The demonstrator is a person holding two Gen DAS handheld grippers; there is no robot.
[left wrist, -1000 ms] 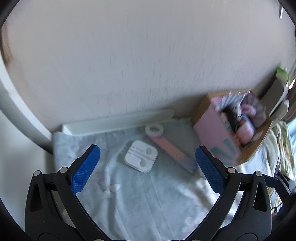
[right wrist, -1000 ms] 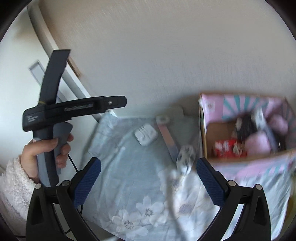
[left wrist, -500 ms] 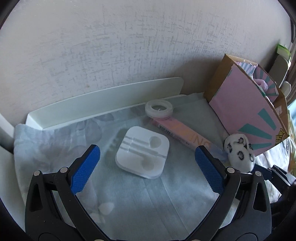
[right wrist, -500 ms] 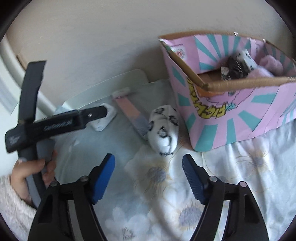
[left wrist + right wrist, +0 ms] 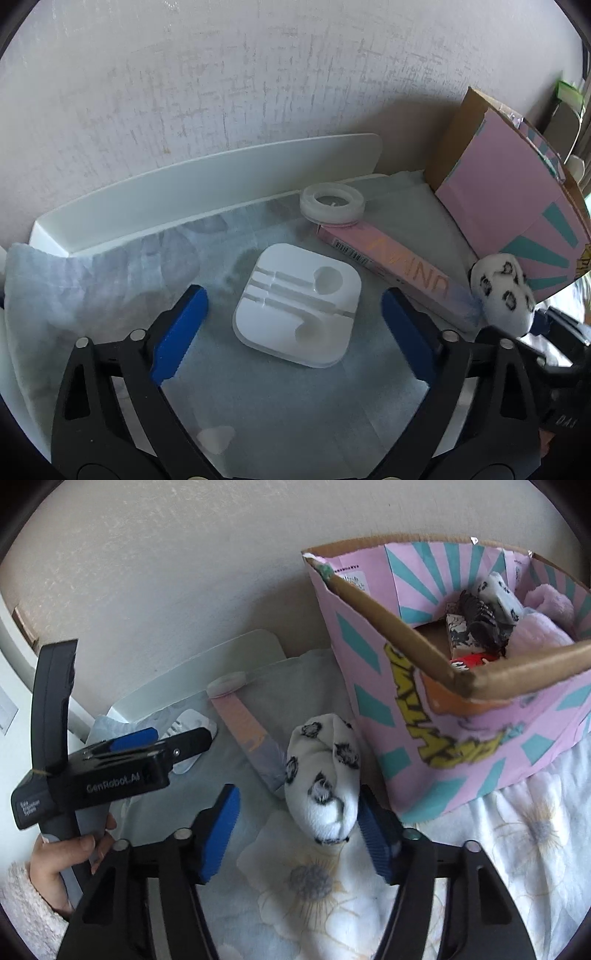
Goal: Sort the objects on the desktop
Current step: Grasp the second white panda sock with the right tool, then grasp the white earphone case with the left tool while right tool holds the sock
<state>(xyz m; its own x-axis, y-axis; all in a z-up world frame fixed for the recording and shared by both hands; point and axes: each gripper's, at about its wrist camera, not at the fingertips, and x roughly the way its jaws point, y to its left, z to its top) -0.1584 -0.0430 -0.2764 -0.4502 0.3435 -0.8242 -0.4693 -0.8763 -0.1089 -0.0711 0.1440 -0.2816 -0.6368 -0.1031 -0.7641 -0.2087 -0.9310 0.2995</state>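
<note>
A white earphone case (image 5: 299, 306) lies flat on the pale blue cloth. My left gripper (image 5: 293, 332) straddles it with its jaws closing; both blue pads still stand clear of the case. A rolled white sock with black spots (image 5: 325, 775) lies beside the pink box. My right gripper (image 5: 299, 832) is around its near end with jaws closing: the right pad (image 5: 376, 834) is against the sock, the left pad apart from it. The right wrist view also shows the left gripper (image 5: 173, 738) over the case (image 5: 188, 720), and the left wrist view the sock (image 5: 502, 295).
A clear tape roll (image 5: 332, 203) rests on the end of a long pink carton (image 5: 391, 266). A pink and teal cardboard box (image 5: 461, 720) holding socks and small items stands to the right. A white tray edge (image 5: 221, 173) runs along the wall. A hand (image 5: 62, 856) holds the left gripper.
Both grippers came down close to the cloth. The left jaws narrowed a little around the earphone case. The right jaws narrowed a lot and now flank the spotted sock.
</note>
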